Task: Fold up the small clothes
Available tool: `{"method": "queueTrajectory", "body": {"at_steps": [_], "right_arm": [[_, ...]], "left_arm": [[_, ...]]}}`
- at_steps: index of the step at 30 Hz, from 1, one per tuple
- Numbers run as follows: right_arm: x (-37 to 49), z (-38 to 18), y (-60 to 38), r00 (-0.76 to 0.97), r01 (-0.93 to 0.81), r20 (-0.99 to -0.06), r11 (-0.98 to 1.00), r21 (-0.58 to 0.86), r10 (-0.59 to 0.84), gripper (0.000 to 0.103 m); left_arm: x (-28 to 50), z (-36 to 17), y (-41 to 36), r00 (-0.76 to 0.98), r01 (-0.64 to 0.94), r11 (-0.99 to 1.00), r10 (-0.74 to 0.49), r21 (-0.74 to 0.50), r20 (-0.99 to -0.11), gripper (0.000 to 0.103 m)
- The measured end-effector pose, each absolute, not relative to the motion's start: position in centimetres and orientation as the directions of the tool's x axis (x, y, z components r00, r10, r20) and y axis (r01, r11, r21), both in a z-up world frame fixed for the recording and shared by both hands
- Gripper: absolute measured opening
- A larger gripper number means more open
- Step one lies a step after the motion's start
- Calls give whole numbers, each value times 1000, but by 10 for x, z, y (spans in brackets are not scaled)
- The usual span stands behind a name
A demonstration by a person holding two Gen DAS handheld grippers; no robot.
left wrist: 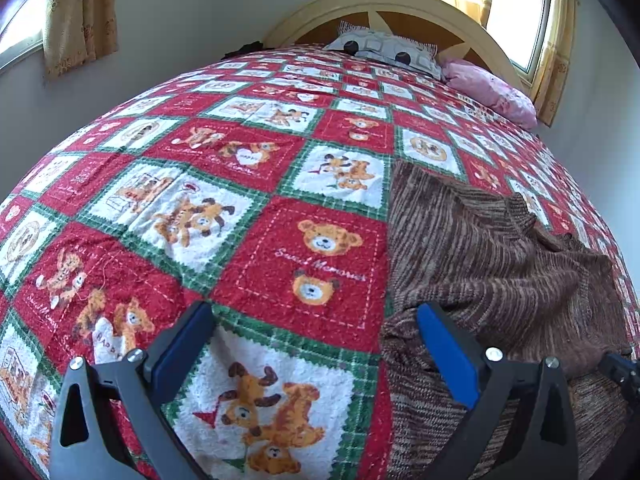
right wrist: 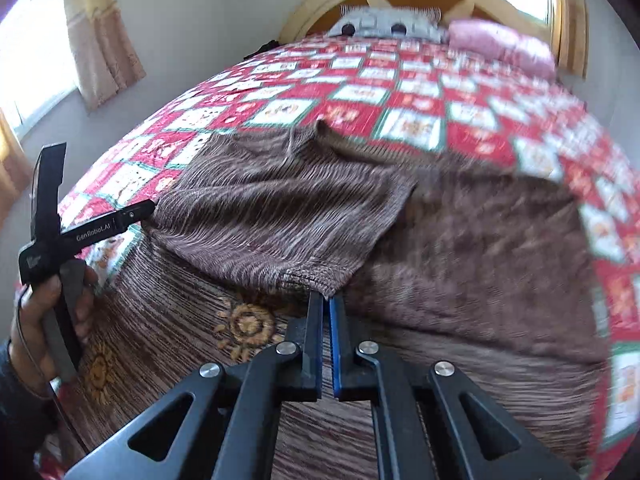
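Observation:
A brown striped knit garment lies spread on the bed's right side, with one flap folded over its body. Sun-shaped motifs show on the lower layer. My right gripper is shut, its blue-padded tips pinching the ribbed hem corner of that flap. My left gripper stands open above the quilt at the garment's left edge, nothing between its fingers; its right finger hovers over the knit. In the right wrist view a hand holds that left gripper at the garment's left edge.
The bed carries a red, green and white teddy-bear quilt. A grey pillow and a pink pillow lie by the arched wooden headboard. Curtained windows flank the bed; a wall runs along its left side.

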State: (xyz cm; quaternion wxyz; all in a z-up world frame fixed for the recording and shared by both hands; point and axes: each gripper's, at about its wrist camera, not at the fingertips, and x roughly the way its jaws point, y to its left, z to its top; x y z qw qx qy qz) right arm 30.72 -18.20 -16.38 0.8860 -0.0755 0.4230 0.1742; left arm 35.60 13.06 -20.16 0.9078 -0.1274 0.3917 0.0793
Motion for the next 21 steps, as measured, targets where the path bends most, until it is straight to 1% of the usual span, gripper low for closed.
{"method": "queueTrajectory", "body": {"at_steps": [3, 4, 5, 7, 10, 12, 13, 14, 15, 16, 17, 18, 20, 21], "right_arm": [[304, -164, -185, 579, -375, -790, 926, -39, 201, 1], [304, -171, -184, 568, -377, -804, 924, -61, 179, 0], [305, -183, -183, 553, -369, -825, 922, -114, 120, 0], [304, -197, -188, 538, -365, -839, 920, -140, 86, 0], [300, -193, -194, 543, -365, -832, 925, -109, 116, 0], [299, -184, -194, 542, -385, -824, 921, -66, 167, 0], [301, -178, -196, 546, -385, -815, 922, -36, 197, 2], [304, -175, -196, 546, -385, -808, 923, -7, 221, 6], [307, -171, -196, 542, -388, -802, 921, 26, 250, 23], [309, -169, -197, 535, -391, -798, 918, 60, 280, 44], [311, -169, -196, 521, -395, -794, 913, 101, 313, 51], [314, -171, -193, 507, -400, -794, 908, 129, 336, 53], [314, -179, -181, 487, -414, -801, 900, 139, 348, 52], [315, -183, -177, 485, -415, -806, 901, 129, 339, 31]], "left_arm": [[356, -202, 130, 680, -243, 955, 43, -169, -732, 103], [357, -202, 130, 676, -244, 956, 47, -163, -735, 103], [358, -203, 130, 667, -252, 956, 58, -151, -743, 103], [357, -203, 129, 664, -254, 957, 64, -144, -745, 103], [349, -199, 125, 689, -231, 962, 55, -146, -722, 103], [342, -196, 129, 722, -179, 958, -25, -222, -692, 103], [339, -195, 133, 734, -178, 952, -40, -249, -678, 103], [334, -194, 137, 749, -188, 944, -42, -272, -661, 103], [327, -191, 145, 776, -206, 927, -40, -313, -630, 103], [322, -190, 150, 791, -218, 914, -40, -341, -610, 103], [319, -189, 153, 802, -225, 903, -41, -365, -596, 103], [316, -190, 158, 812, -237, 891, -38, -388, -583, 103], [316, -191, 163, 812, -267, 875, -22, -405, -583, 103], [319, -193, 163, 804, -266, 874, -32, -408, -593, 103]]}}
